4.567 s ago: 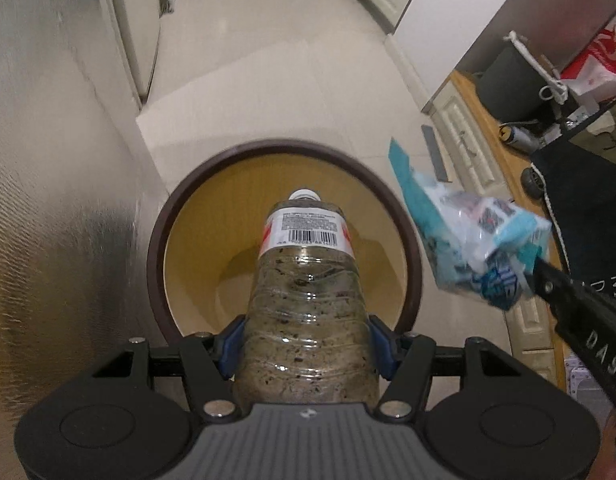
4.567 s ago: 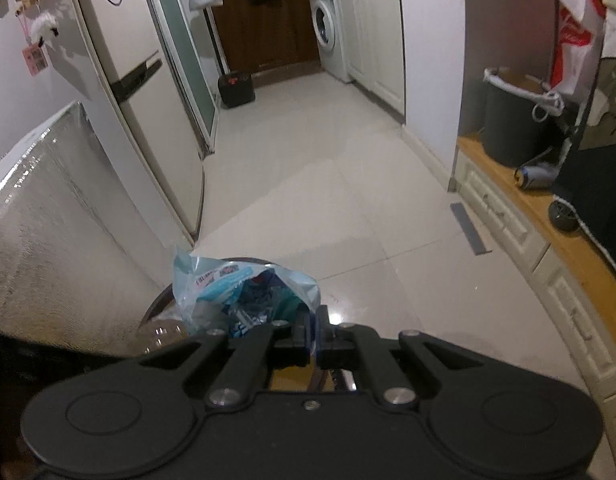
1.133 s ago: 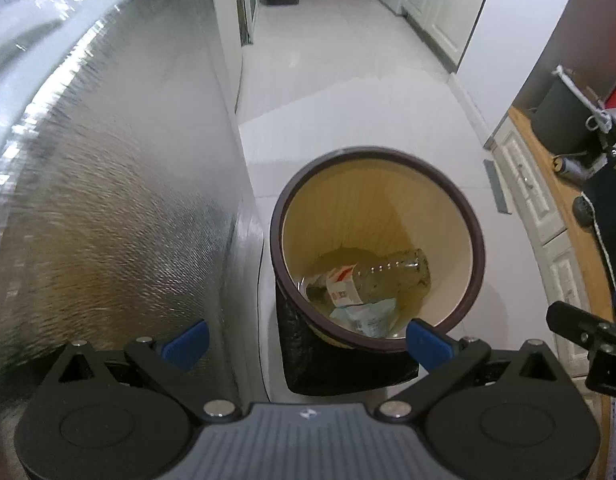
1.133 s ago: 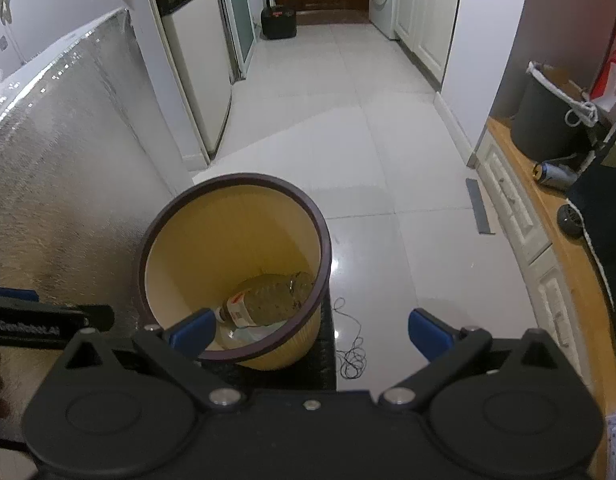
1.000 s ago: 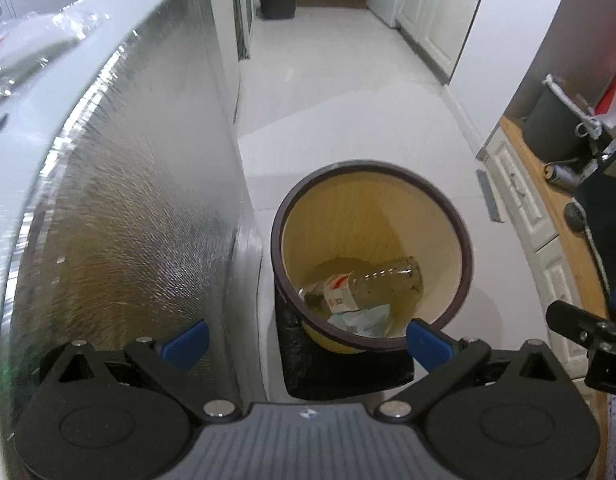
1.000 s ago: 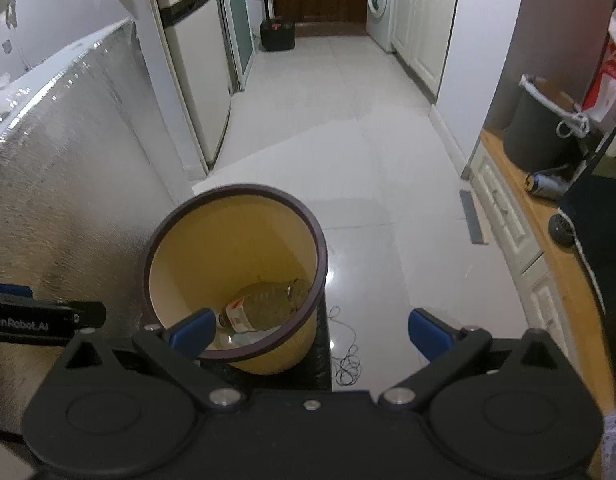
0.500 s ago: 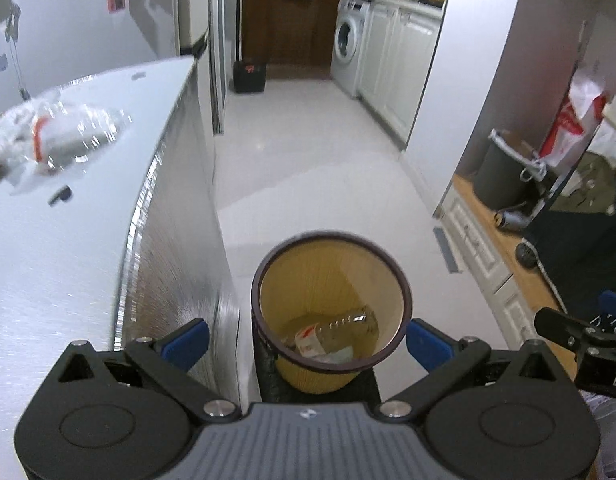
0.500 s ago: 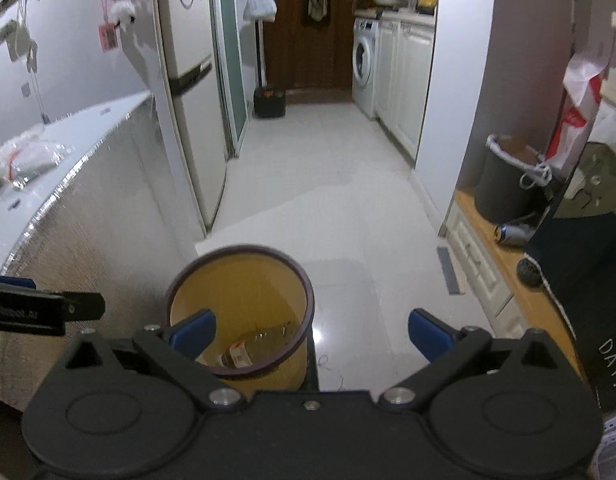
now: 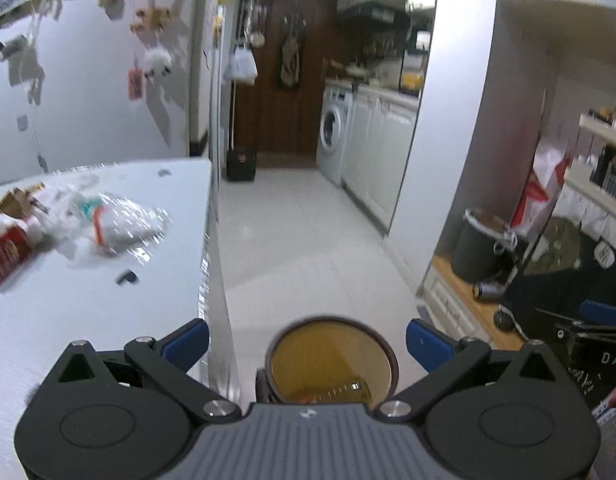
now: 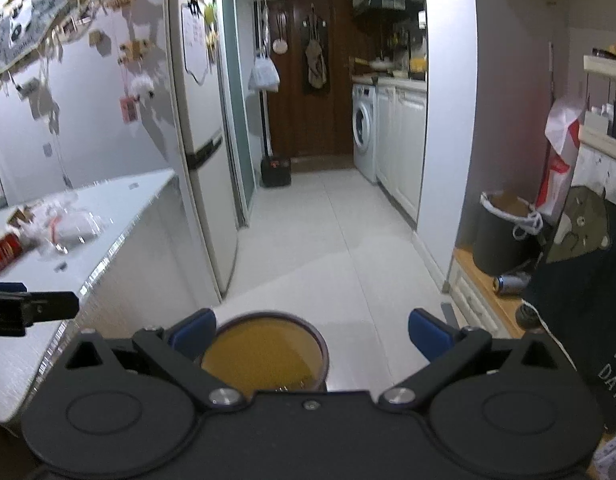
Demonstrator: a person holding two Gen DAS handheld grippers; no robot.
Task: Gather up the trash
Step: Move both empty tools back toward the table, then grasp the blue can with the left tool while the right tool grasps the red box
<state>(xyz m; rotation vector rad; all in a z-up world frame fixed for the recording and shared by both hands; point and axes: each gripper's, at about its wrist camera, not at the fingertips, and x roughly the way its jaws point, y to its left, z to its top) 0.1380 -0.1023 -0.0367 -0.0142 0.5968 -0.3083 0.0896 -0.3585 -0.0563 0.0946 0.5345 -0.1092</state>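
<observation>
My left gripper (image 9: 307, 341) is open and empty, raised above the yellow trash bin (image 9: 372, 332) with a dark rim, which stands on the floor beside the white counter (image 9: 68, 312). A bit of the discarded bottle (image 9: 340, 390) shows inside the bin. My right gripper (image 10: 311, 332) is open and empty, also above the bin (image 10: 264, 350). On the counter lie a crumpled clear plastic bag (image 9: 112, 226), a red packet (image 9: 6, 254) and a brown carton piece (image 9: 14, 200). The bag (image 10: 68, 226) and the red packet (image 10: 2, 254) also show in the right wrist view.
A fridge (image 10: 200, 160) stands past the counter. The tiled hallway (image 10: 328, 232) runs to a washing machine (image 10: 364, 136) and a brown door. A dark bucket (image 10: 504, 232), a can (image 10: 508, 282) and a dark cloth (image 10: 580, 300) are on the right.
Both grippers have lifted and tilted up from the bin, which now sits low in both views. The countertop with its trash has come into view on the left.
</observation>
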